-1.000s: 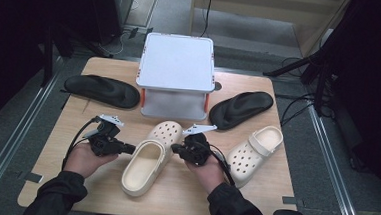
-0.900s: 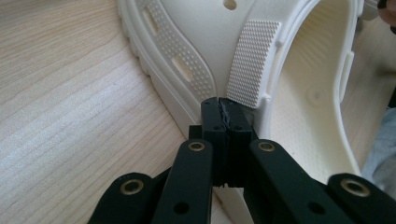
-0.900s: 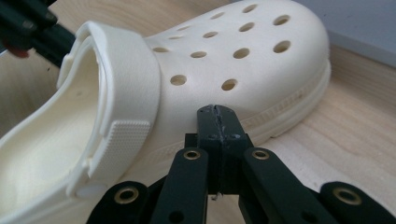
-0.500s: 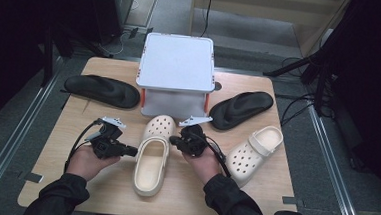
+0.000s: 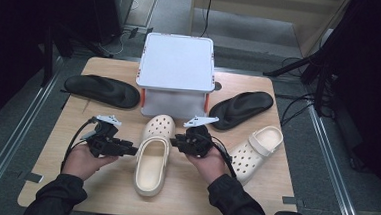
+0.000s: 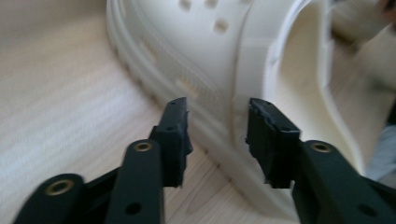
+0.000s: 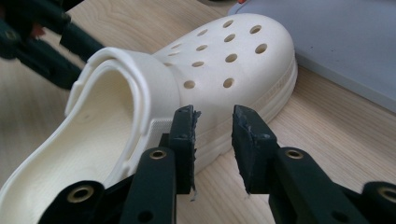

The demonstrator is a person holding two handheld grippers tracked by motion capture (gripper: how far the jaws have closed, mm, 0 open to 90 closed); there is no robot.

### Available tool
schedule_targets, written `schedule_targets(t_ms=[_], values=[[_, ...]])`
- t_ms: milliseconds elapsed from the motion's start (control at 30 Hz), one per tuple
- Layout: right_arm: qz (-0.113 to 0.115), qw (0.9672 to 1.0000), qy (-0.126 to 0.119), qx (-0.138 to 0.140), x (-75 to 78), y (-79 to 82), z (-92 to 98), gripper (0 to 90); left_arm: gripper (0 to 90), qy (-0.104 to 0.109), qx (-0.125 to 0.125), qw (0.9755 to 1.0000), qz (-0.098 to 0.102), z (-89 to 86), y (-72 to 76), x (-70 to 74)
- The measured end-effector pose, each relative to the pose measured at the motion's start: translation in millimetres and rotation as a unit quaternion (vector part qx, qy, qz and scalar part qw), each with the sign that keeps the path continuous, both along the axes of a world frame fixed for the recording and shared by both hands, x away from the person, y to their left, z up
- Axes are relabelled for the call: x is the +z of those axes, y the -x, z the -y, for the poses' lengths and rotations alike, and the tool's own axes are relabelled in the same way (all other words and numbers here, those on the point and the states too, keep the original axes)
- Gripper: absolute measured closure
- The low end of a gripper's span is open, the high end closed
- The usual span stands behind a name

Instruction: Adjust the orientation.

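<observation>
Clog (image 5: 152,158) now lies straight on the counter (image 5: 55,164), toe toward the white box (image 5: 177,61); the left tongs (image 5: 132,149) and right tongs (image 5: 174,141) have just been opening off its sides, both parted and empty, so the straightening looks finished.

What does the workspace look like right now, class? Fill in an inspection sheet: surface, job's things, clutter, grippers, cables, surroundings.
Surface: light wooden table top, flat, no spills seen.
Job's things: cream perforated foam clog at the centre, lying along the table with its toe toward the white box; the matching second cream clog lies to its right, angled.
Clutter: white square lidded box at the back; two black moulded insoles, one at the left, one at the right.
Grippers: left gripper and right gripper flank the centre clog; both have just been opening, pads off the clog's sides.
Cables: black cable loops from the left gripper.
Surroundings: grey floor, metal rails, dark stands.
</observation>
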State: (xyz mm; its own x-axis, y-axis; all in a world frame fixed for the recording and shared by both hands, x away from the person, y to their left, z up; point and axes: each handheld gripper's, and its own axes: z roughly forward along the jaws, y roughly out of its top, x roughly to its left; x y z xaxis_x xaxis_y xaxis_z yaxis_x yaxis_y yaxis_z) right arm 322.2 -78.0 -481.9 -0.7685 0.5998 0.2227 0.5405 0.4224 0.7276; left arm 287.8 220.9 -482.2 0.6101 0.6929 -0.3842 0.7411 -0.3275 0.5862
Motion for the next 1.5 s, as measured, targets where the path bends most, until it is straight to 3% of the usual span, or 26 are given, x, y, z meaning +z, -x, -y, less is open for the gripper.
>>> schedule_targets(t_ms=[100,300,433,667,733,967,1000,1167,1500], values=[[0.0,1.0,-0.004,0.005,2.9,3.3,5.6,68.7,53.3,0.001,0.013,0.9998,0.018,-3.6,0.5,5.0],[0.001,0.9998,-0.011,0.015,14.1,15.9,19.0,69.1,44.6,0.002,0.033,0.9991,0.027,-9.6,-2.9,9.8],[-0.004,0.9995,-0.021,0.023,20.5,25.7,36.3,76.7,42.1,-0.008,0.036,0.999,0.024,-9.8,-6.2,8.3],[0.007,0.9997,0.001,0.021,21.8,36.5,57.7,85.0,39.3,-0.009,0.035,0.9991,0.024,-8.8,-12.6,9.0],[0.009,0.9999,0.003,0.014,23.7,40.6,70.8,90.0,38.7,-0.011,0.034,0.9991,0.025,-8.3,-14.2,9.2],[0.001,1.0,0.008,-0.002,23.3,45.7,99.1,90.0,38.7,-0.022,0.03,0.9991,0.022,-5.7,-21.9,9.2],[-0.002,0.9998,0.015,-0.012,22.1,48.2,109.0,90.0,38.7,-0.019,0.031,0.9993,0.013,-5.4,-24.4,8.9],[-0.009,0.9992,0.02,-0.034,18.3,54.3,134.4,90.0,39.2,-0.019,0.031,0.9992,0.016,-4.3,-27.5,9.8],[-0.008,0.9981,0.028,-0.055,16.4,64.5,159.8,90.0,40.0,-0.017,0.031,0.9991,0.024,-3.8,-32.0,12.7]])
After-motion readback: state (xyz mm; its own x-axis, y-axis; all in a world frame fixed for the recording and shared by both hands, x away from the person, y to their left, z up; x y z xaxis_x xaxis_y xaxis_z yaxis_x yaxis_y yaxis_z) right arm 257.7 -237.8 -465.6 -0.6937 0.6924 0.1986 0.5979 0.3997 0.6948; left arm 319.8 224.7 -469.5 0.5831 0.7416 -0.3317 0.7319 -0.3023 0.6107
